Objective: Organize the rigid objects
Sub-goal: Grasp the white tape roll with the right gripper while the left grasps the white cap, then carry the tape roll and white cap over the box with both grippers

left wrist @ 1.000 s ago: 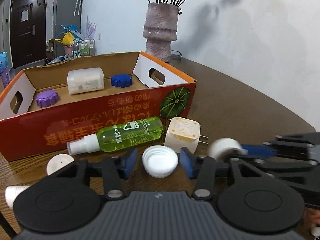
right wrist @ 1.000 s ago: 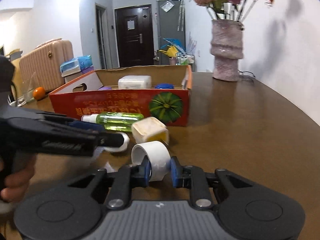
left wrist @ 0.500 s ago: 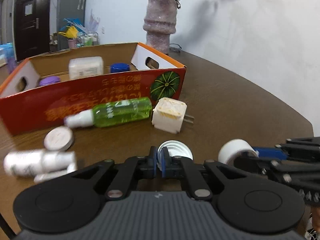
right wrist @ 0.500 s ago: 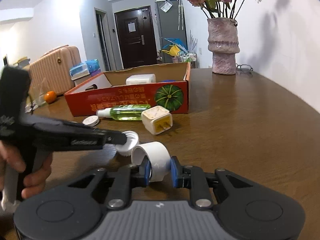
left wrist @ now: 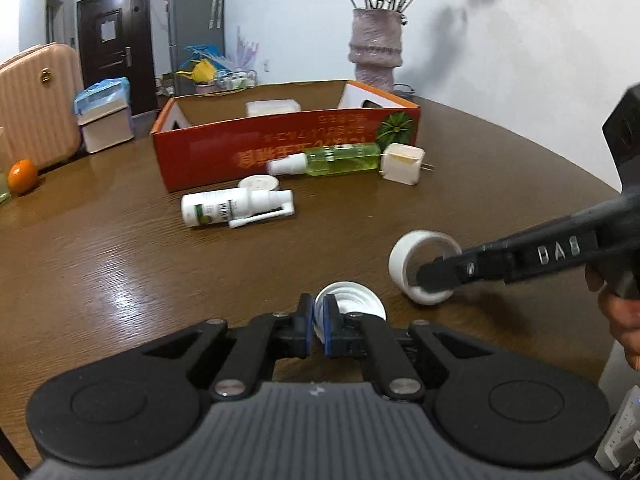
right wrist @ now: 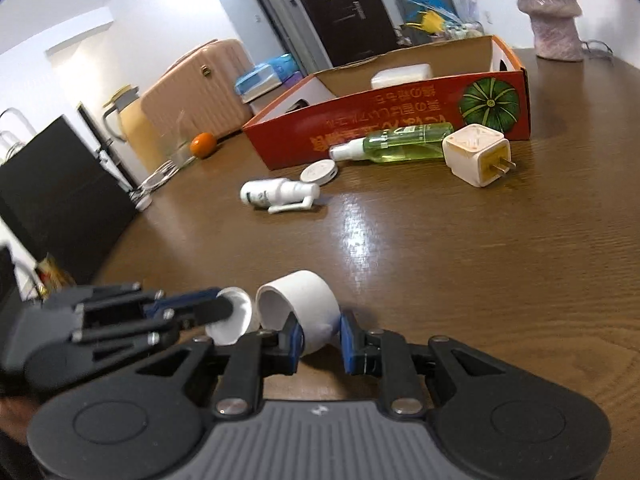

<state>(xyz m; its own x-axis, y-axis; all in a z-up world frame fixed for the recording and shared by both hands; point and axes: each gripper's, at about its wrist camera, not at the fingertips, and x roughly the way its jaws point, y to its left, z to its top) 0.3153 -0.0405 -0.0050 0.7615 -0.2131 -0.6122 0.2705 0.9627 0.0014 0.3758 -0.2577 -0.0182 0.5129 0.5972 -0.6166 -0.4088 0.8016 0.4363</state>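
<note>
My left gripper (left wrist: 319,326) is shut on the rim of a white ribbed lid (left wrist: 354,302), held just above the table; the right wrist view shows that same lid (right wrist: 234,318) pinched by the left gripper (right wrist: 218,310). My right gripper (right wrist: 320,336) is shut on a white ring-shaped roll (right wrist: 298,300), also seen as the roll (left wrist: 408,260) on the right gripper (left wrist: 434,278). The two held things sit side by side near the table's front. Farther back lie a green spray bottle (left wrist: 340,159), a cream plug adapter (left wrist: 401,163), a white spray bottle (left wrist: 228,208) and a round white cap (left wrist: 259,183).
An orange cardboard box (left wrist: 280,148) stands behind the loose items, with a white container (left wrist: 273,107) inside. A pink vase (left wrist: 375,50) of flowers is at the back right. An orange fruit (left wrist: 22,176) lies at the far left. A hand (left wrist: 620,312) grips the right tool.
The left gripper closed on the white lid, lifted it and pulled back from the box. The right gripper, still holding the roll, swung left and drew back beside it.
</note>
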